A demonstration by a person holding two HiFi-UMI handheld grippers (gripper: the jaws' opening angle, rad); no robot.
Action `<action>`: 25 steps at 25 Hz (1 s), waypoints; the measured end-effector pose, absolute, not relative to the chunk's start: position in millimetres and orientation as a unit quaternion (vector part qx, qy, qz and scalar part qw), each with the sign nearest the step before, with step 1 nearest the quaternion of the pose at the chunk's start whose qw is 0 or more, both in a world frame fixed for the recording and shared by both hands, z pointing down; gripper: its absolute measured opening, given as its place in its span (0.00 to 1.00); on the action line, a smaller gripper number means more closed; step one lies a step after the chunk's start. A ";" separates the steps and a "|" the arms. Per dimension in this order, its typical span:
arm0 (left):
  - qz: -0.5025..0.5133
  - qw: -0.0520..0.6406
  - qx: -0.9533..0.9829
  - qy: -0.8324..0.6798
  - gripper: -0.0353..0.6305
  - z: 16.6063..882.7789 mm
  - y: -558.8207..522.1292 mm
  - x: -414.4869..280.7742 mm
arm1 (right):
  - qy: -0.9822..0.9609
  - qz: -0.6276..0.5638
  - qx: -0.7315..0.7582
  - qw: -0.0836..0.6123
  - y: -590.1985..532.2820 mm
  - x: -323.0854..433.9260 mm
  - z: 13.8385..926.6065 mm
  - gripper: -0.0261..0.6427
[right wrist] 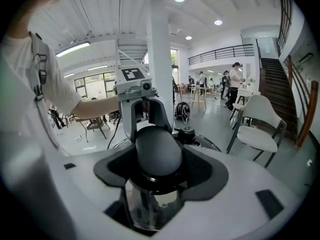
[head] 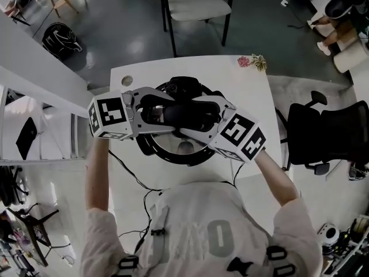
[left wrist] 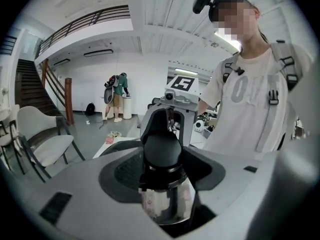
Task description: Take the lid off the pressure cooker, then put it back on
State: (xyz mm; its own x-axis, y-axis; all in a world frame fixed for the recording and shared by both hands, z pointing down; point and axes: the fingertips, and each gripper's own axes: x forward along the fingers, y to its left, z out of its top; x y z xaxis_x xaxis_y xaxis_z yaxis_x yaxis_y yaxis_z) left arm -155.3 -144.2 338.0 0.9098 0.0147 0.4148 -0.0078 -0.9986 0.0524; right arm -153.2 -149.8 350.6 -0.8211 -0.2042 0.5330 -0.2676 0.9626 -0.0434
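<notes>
In the head view the pressure cooker (head: pixel 151 148) stands mid-table in front of me, its black rim showing below the grippers. The lid's long black handle (head: pixel 180 113) lies across the top. My left gripper (head: pixel 151 114) holds the handle's left end, my right gripper (head: pixel 206 119) its right end. In the left gripper view the rounded black handle end (left wrist: pixel 161 146) fills the space between the pads, shiny steel lid (left wrist: pixel 162 204) beneath; that gripper (left wrist: pixel 161 156) is shut on it. The right gripper (right wrist: pixel 158 161) clasps the other end (right wrist: pixel 158 149) the same way. A black valve knob (right wrist: pixel 186 133) sits behind.
The white table (head: pixel 253 103) carries a small flower piece (head: pixel 252 61) at its far right corner. Cables (head: pixel 134 180) trail off the near edge. A pale chair (head: pixel 197 4) stands beyond the table, a black office chair (head: pixel 331 133) to the right, a black bag (head: pixel 62 39) on the floor.
</notes>
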 end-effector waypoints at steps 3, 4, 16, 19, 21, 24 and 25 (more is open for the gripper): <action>0.216 0.045 0.975 -0.007 0.43 340.8 -145.7 -155.2 | -0.953 0.054 0.117 0.274 -149.5 -152.9 351.7 0.48; 0.215 0.047 0.975 -0.013 0.44 340.9 -147.2 -155.6 | -0.953 0.052 0.115 0.274 -149.8 -153.0 351.6 0.48; 0.246 0.015 0.969 -0.017 0.44 348.0 -145.1 -155.4 | -0.961 0.040 0.100 0.255 -150.8 -153.0 349.8 0.48; 0.252 0.004 0.968 -0.018 0.44 348.3 -144.6 -155.1 | -0.961 0.035 0.100 0.255 -150.4 -152.7 349.8 0.47; 0.253 -0.007 0.967 -0.020 0.44 346.0 -142.7 -154.6 | -0.962 0.022 0.104 0.252 -148.5 -152.8 346.9 0.47; 0.255 -0.025 0.966 -0.025 0.44 334.3 -138.9 -152.6 | -0.963 0.006 0.107 0.246 -145.2 -151.7 336.2 0.47; 0.251 -0.028 0.967 -0.027 0.44 327.4 -138.0 -151.3 | -0.965 0.005 0.107 0.240 -144.2 -150.1 329.9 0.47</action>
